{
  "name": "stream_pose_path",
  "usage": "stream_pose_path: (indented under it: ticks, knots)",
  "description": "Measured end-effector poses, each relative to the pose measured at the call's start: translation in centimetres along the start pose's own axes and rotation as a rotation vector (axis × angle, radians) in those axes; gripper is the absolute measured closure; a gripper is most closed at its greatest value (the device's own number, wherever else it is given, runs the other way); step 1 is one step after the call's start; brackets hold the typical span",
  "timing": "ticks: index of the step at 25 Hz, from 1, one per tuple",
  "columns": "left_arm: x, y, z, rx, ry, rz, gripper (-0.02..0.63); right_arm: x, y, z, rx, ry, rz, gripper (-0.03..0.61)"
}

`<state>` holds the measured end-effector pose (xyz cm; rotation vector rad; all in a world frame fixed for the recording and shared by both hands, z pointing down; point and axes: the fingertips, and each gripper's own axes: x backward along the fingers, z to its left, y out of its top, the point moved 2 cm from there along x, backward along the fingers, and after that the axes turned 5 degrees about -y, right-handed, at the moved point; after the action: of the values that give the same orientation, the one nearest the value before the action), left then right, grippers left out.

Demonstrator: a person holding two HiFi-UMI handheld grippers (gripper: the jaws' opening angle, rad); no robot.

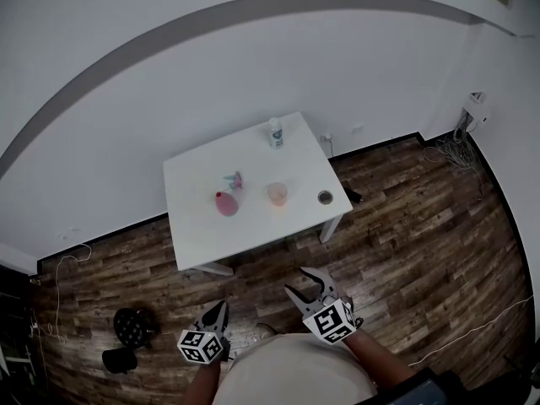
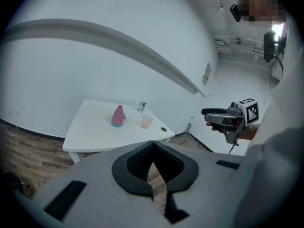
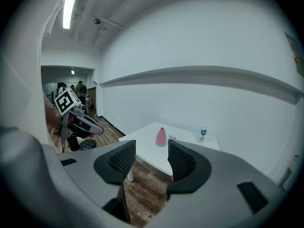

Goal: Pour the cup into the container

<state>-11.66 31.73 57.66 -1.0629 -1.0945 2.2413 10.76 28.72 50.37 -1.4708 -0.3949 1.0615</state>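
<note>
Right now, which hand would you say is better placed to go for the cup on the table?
Right, probably. The right gripper has its jaws apart and sits nearer the cup; the left gripper is closed and further back.

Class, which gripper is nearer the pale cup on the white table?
Right. The right gripper is over the floor, short of the table, nearly in line with the cup; the left gripper is farther back and leftward.

Little dark round thing (image 1: 325,197) near the table (image 1: 253,226) corner is too tiny to ID, same for the label on the bottle (image 1: 275,132) and the small bit (image 1: 233,178) beside the pink container (image 1: 226,203).
</note>
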Motion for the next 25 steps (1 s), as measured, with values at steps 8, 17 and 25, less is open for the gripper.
stream_pose_path:
  ticks: [8, 17, 25]
  knots:
    - [0.5, 0.0, 2.2, 0.013, -0.016, 0.003, 0.603, -1.5, 0.4, 1.3, 0.132, -0.051, 0.06, 0.448]
    - [-0.1, 0.6, 3.0, 0.01, -0.027, 0.003, 0.603, -1.8, 1.1, 1.0, 0.137, -0.068, 0.05, 0.468]
    - [-0.9, 0.8, 2.6, 0.011, -0.03, 0.006, 0.603, -1.8, 0.1, 0.4, 0.138, -0.045, 0.076, 0.473]
